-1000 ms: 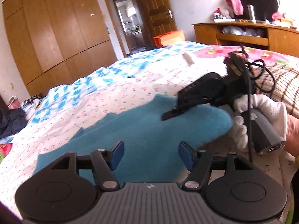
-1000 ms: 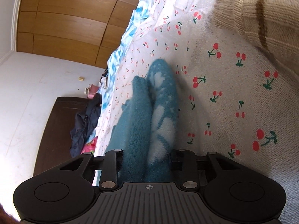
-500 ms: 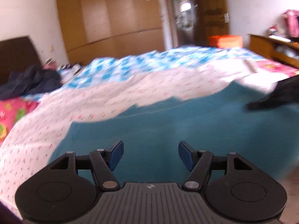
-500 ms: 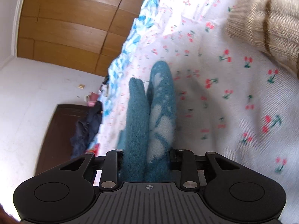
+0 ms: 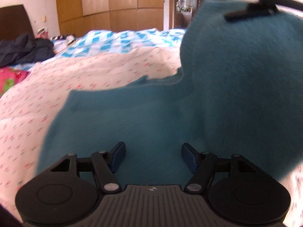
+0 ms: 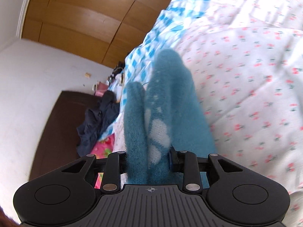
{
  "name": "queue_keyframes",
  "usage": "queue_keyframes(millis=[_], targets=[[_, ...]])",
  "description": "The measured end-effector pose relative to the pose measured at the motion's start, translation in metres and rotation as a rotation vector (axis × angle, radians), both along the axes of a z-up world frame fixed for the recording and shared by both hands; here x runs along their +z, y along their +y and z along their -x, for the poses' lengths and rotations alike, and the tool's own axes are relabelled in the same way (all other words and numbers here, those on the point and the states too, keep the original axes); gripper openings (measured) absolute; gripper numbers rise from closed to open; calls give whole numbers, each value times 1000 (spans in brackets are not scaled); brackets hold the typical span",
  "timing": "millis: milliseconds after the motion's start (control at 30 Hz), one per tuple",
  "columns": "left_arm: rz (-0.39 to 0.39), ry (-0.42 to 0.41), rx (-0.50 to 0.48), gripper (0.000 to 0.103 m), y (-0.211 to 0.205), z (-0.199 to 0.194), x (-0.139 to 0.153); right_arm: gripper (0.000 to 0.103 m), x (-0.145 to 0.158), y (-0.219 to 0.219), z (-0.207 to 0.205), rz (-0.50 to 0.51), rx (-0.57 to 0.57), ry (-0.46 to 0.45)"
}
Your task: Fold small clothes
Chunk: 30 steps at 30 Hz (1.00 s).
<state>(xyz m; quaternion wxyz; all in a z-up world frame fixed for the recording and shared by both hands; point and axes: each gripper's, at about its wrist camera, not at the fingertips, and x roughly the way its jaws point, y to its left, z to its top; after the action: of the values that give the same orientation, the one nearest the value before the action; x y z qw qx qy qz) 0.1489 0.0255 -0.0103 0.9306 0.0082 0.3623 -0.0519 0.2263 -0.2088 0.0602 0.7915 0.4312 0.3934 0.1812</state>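
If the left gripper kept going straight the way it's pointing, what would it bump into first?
Most likely the blue sweater. The left gripper is open and angled down at the flat part of it lying on the bed, with nothing between its fingers. How far off the cloth is, the blurry picture doesn't show.

Black ribbed gripper (image 5: 153,156) bodies (blue-padded fingers (image 5: 118,155)), silver screws.

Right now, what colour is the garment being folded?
Teal blue garment; the left wrist view shows it best.

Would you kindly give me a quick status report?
Right gripper shut on teal garment, one end lifted. Left gripper open above it, empty. Nothing in the way.
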Motion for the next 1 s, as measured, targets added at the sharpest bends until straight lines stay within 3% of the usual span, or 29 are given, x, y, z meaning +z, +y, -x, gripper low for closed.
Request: queue_keyframes(millis=[167,300,467,567,733,867,1000], targets=[[76,72,20,71,29,7,-10,29,1,67,-13,65,35,44],[180,89,49,64,57,18,5,29,-9,120,-19,150,71,90],[286,24,131,64,97,73,15,31,-26,171,-25,254,93,130],[348,-7,170,64,113,86,18,33,-34,194,-25,295,112,151],[421,-27,241,64,137,101,19,55,-31,217,-26,307,189,158],[479,-76,284,65,153,129,25,55,-28,225,-24,312,259,139],[463,-139,301,65,155,145,35,55,-23,230,-24,362,319,112]])
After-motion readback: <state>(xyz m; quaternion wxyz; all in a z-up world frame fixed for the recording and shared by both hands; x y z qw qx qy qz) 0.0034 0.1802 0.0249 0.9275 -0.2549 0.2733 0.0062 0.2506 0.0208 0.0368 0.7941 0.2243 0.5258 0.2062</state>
